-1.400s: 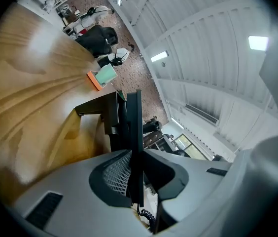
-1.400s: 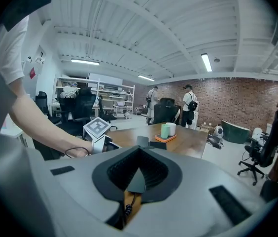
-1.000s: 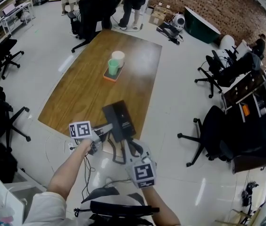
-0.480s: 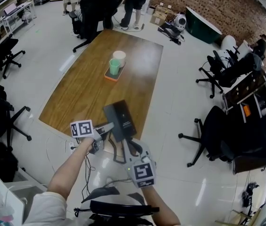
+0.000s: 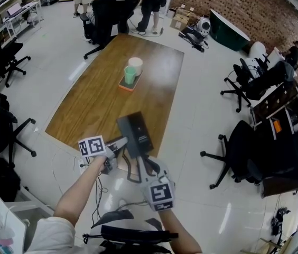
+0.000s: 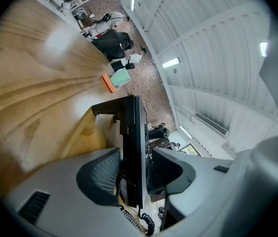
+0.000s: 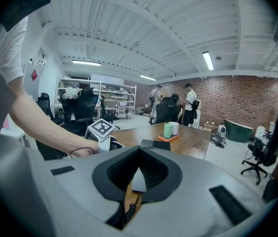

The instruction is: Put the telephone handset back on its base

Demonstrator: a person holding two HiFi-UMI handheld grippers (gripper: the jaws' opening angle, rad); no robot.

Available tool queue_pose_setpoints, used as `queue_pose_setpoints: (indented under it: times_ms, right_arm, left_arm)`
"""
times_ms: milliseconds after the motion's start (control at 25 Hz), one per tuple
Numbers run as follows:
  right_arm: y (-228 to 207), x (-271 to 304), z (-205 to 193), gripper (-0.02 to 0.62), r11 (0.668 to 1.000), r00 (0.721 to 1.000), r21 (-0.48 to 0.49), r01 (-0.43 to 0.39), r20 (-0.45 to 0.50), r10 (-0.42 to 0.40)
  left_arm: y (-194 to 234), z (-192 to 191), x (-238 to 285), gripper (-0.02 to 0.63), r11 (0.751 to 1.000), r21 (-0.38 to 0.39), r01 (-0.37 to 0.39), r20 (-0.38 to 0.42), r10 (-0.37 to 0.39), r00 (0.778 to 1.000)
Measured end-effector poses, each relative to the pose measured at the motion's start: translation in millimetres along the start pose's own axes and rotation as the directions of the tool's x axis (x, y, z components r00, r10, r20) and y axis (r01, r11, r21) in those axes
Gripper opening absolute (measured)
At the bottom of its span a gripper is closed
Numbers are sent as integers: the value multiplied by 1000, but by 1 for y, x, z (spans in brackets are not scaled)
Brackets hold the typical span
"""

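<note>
The black telephone (image 5: 134,133) lies at the near edge of the wooden table (image 5: 101,94). My left gripper (image 5: 121,142) reaches it from the left. In the left gripper view its jaws (image 6: 139,167) have just been opening and stand open. The telephone's black edge (image 6: 131,132), where the handset lies, is between them, clear of the right pad (image 6: 171,169). A coiled cord (image 6: 146,223) hangs below. My right gripper (image 5: 141,163) sits just in front of the telephone. Its jaws (image 7: 138,174) are together with only a thin slit, through which the cord (image 7: 129,210) shows.
An orange tray (image 5: 126,84) with a green cup (image 5: 130,75) and a white cup (image 5: 135,65) stands at the table's middle. Office chairs (image 5: 239,147) ring the table. People (image 5: 151,1) stand beyond its far end.
Both grippers keep their places by the telephone. The whole view has slid slightly downward.
</note>
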State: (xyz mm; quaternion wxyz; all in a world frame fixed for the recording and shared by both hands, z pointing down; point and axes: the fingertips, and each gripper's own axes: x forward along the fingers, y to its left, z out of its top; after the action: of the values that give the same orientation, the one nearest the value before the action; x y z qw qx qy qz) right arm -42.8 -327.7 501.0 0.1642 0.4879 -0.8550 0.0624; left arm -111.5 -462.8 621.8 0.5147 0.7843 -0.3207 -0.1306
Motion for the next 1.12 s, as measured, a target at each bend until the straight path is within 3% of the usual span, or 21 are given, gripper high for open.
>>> queue_pose_setpoints:
  times_ms: [160,320,440,600,800,1120]
  right_arm:
    - [2,-3,2,5,1000,1000,-6,-13,7,13]
    - [6,-5,6,5,999,999,-10,-32,20,32]
    - [8,-10,12,5,999,998,-19,-46,38,47]
    - [11,-22,18,5,998,996,-24,-57,64,58]
    - [16,-43,22,5,997,993,-42,-69,88,72]
    - [18,-76,27,5,995,987,-42,-89,131,94]
  left_arm:
    - [-10,6,-11,182,999,31,-14,41,12,999]
    - [-30,11,-27,113,993,115,-23,89,12,996]
    - [-52,9,-37,109,982,186,-18,110,-3,994]
    - [-80,-2,-48,72,963,270,-9,120,-25,992]
    - [-113,-25,-61,52,953,302,23,139,-68,988]
    - [-192,-57,-80,21,891,450,62,164,-150,975]
